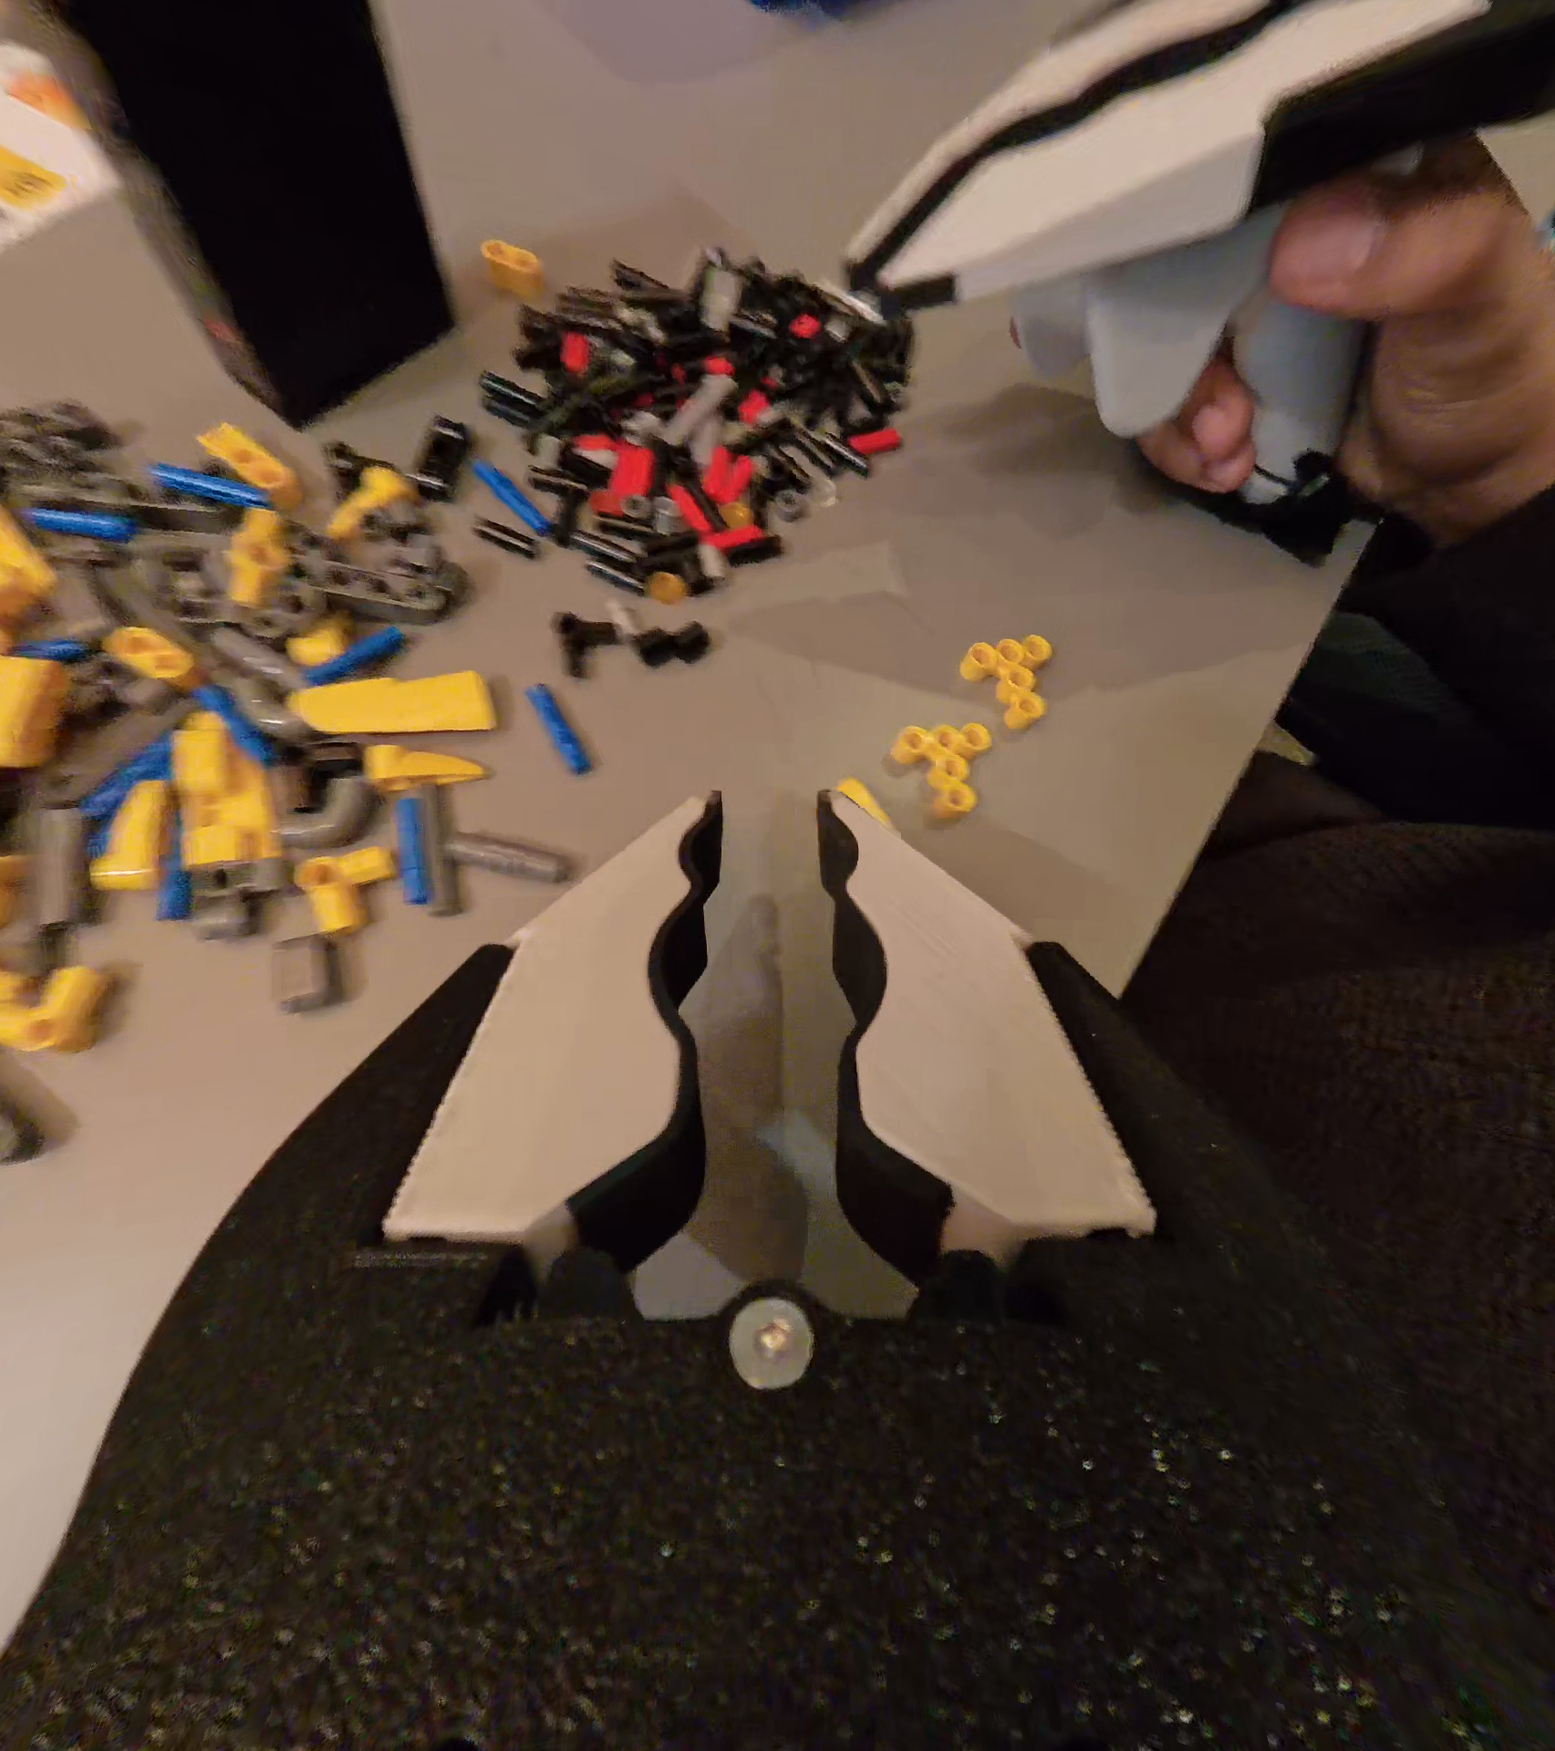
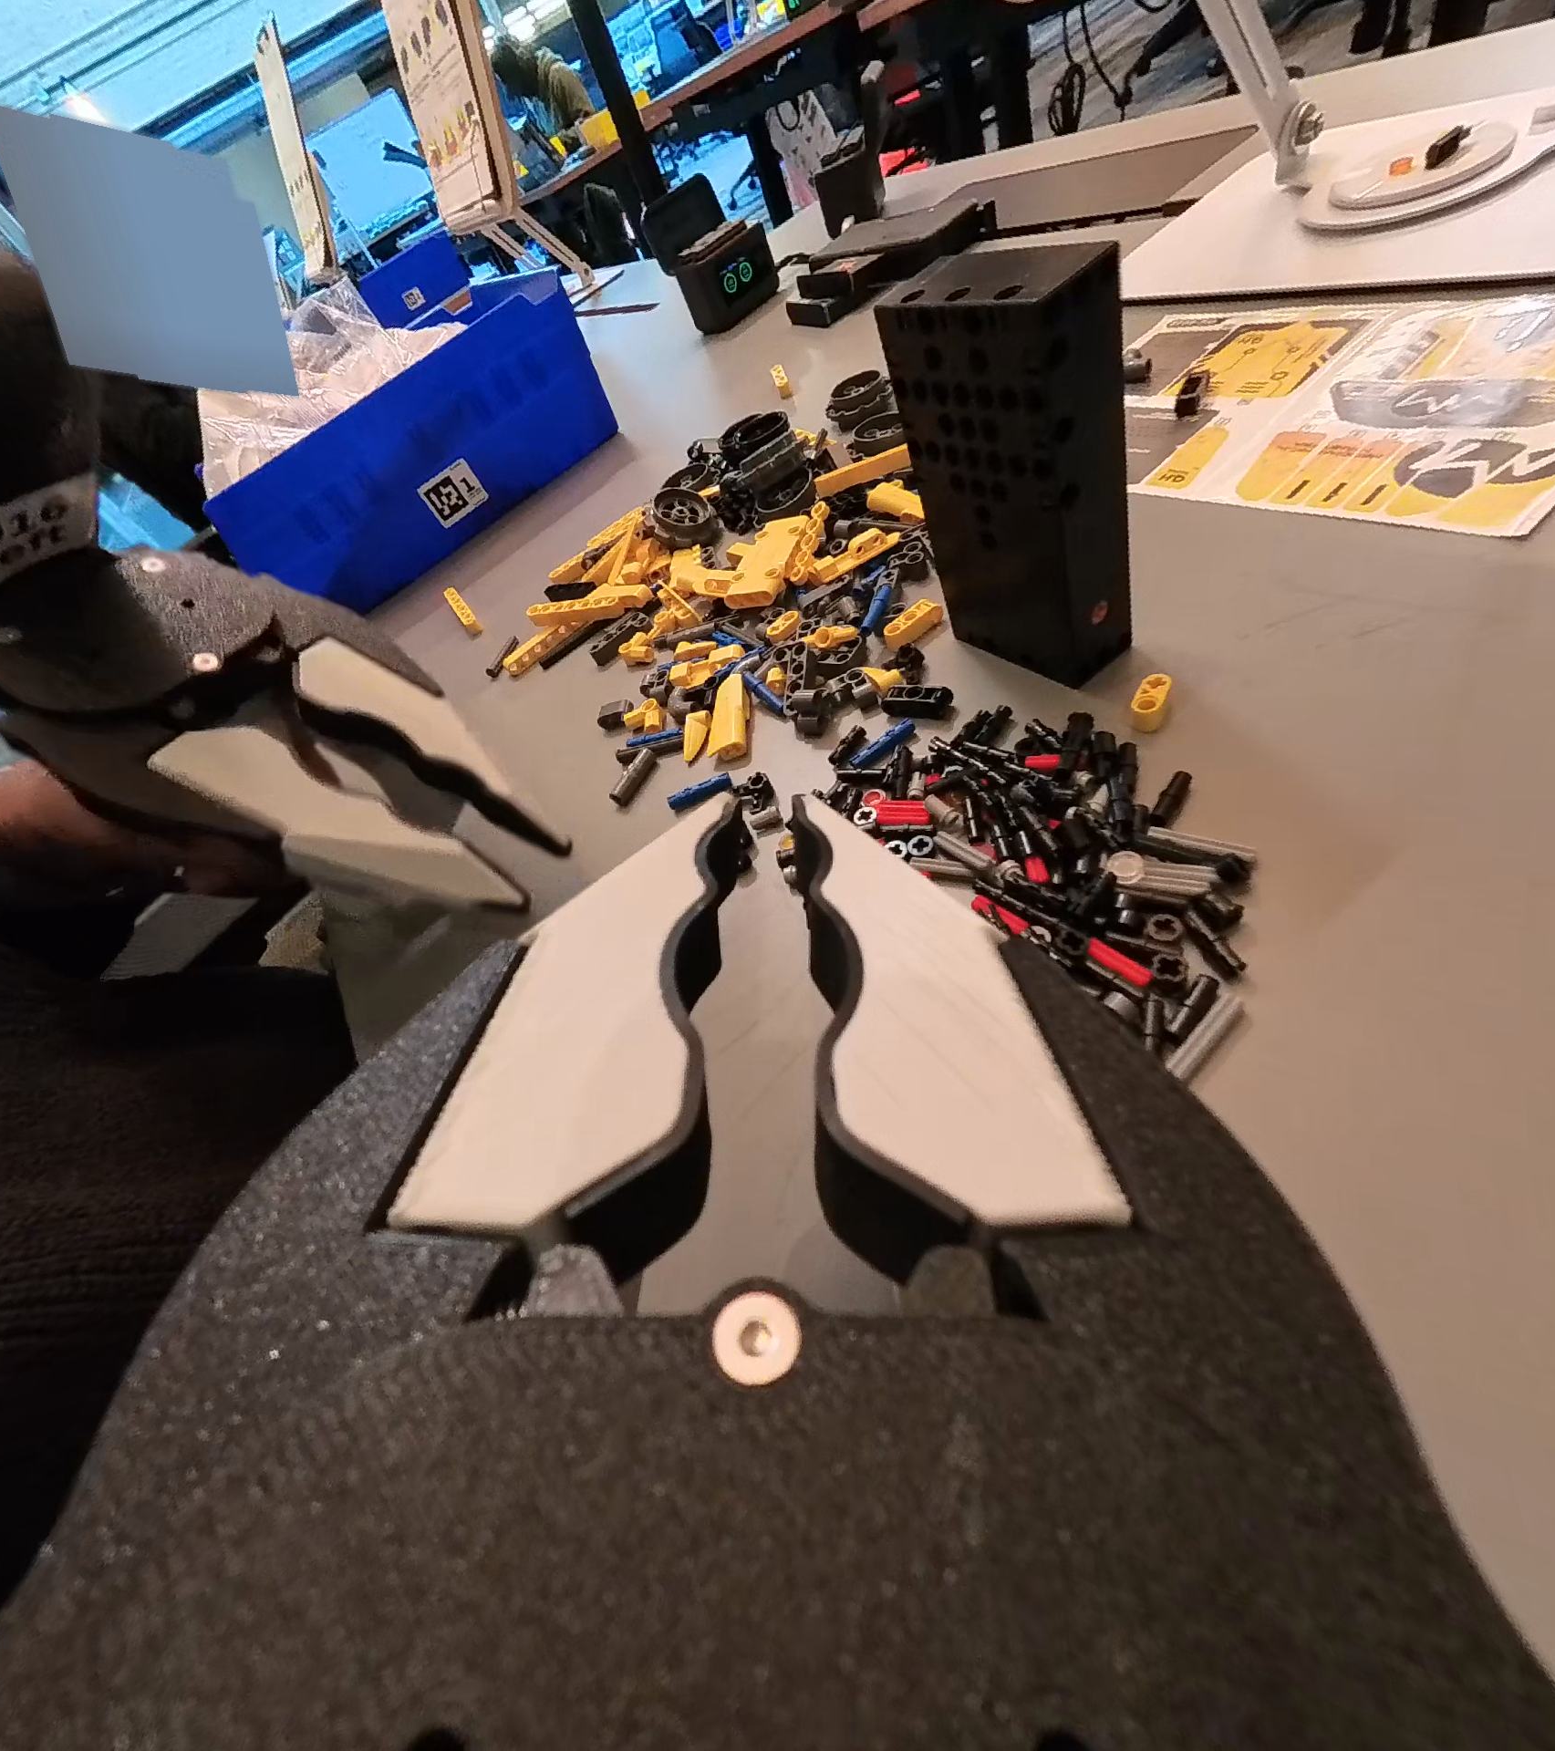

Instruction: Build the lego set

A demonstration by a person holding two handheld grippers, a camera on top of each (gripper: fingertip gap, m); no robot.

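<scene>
Two grippers hover over the grey table (image 2: 1418, 947), both part open and holding nothing. Our right gripper (image 2: 768, 815) has its tips at the near edge of the pin pile (image 2: 1039, 853), almost touching it. Our left gripper (image 1: 768, 805) hangs nearer us than that pile, just beside two yellow connectors (image 1: 972, 730).

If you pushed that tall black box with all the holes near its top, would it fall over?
The black perforated box stands upright on its small end on the grey table, so a push up high would probably tip it. It looks stiff and blocky, so it likely would not roll. Toppling left, it might land on the yellow brick pile.
</scene>
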